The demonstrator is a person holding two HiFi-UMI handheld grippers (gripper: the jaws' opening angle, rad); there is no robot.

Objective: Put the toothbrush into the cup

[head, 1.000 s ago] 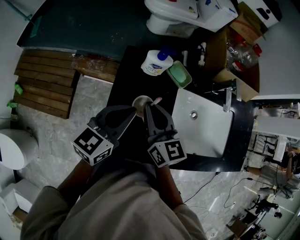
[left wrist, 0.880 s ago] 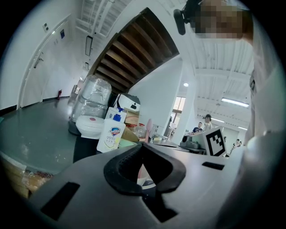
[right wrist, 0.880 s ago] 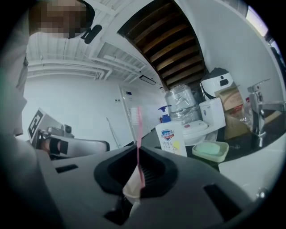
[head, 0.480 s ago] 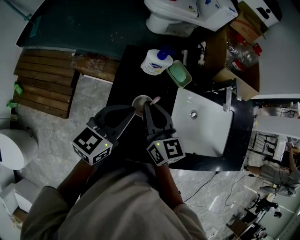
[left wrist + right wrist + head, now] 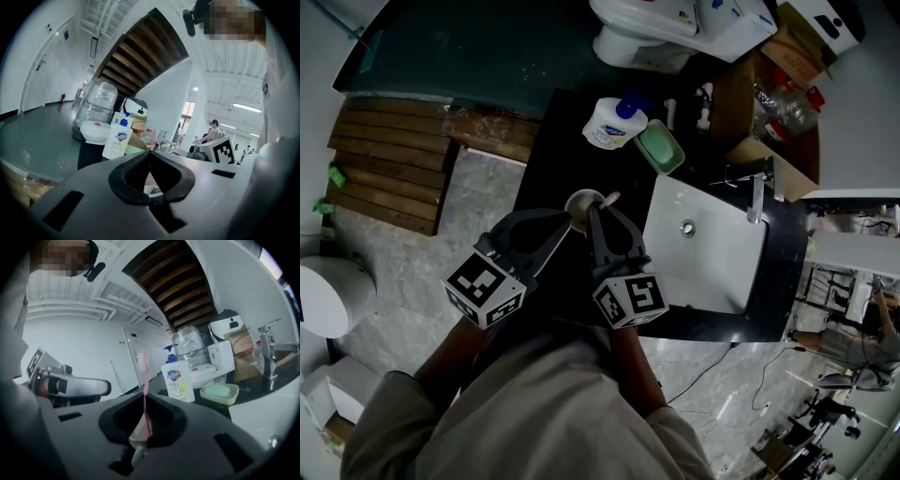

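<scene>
A pale round cup (image 5: pixel 581 200) stands on the black counter (image 5: pixel 546 150). My left gripper (image 5: pixel 573 221) reaches its near rim and is shut on the cup wall, which shows as a white sliver (image 5: pixel 151 182) between the pads of the left gripper (image 5: pixel 149 154). My right gripper (image 5: pixel 594 214) is just right of the cup, shut on the pink toothbrush (image 5: pixel 144 380). The brush stands upright in the right gripper (image 5: pixel 143 398), bristle head up. From above, its head (image 5: pixel 610 200) shows beside the cup's right rim. Whether the handle is inside the cup is hidden.
A white soap bottle with a blue pump (image 5: pixel 612 124) and a green soap dish (image 5: pixel 659 148) stand farther back on the counter. A white sink (image 5: pixel 703 248) with a faucet (image 5: pixel 757 200) lies to the right. A cardboard box (image 5: pixel 773 84) is behind it; wooden planks (image 5: pixel 389 164) lie on the floor at left.
Almost nothing differs: the right gripper's marker cube has shifted very slightly. Both grippers stay at the cup with the same hold.
</scene>
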